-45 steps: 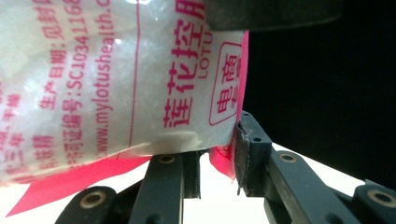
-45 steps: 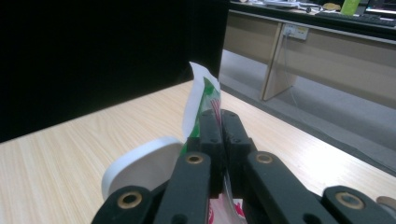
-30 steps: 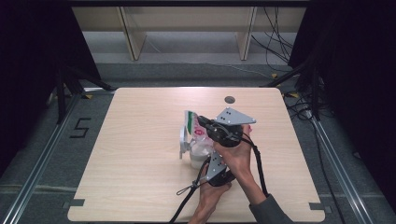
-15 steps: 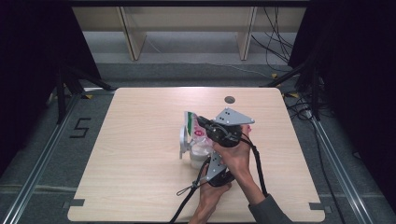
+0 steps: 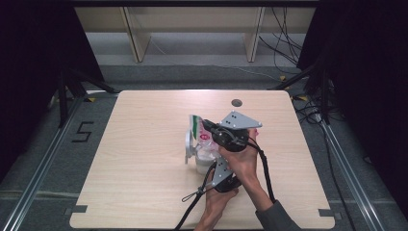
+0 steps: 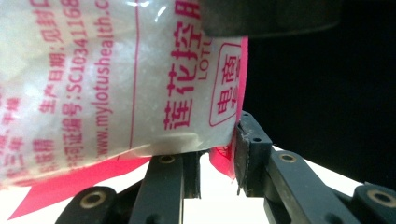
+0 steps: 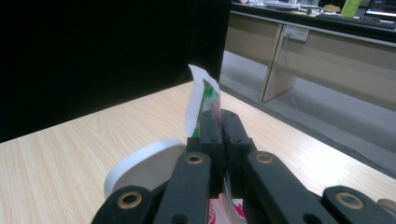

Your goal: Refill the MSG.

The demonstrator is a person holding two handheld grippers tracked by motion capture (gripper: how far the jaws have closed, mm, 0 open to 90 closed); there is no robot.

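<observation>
Pale wooden table (image 5: 144, 192): both grippers, left (image 5: 217, 174) at 6 o'clock, right (image 7: 219, 135) clamped shut, pinch the clear pink-printed powder bag (image 6: 116, 84); pull apart evenly.

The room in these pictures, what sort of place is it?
Probably a lab or office set up for recording: a bare table between black curtains, floor rails, loose cables, and desks with screens behind.

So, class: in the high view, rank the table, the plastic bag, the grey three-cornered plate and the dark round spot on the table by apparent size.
1. table
2. plastic bag, partly hidden by the grippers
3. grey three-cornered plate, close to the bag's visible part, so that order is unsure
4. dark round spot
</observation>
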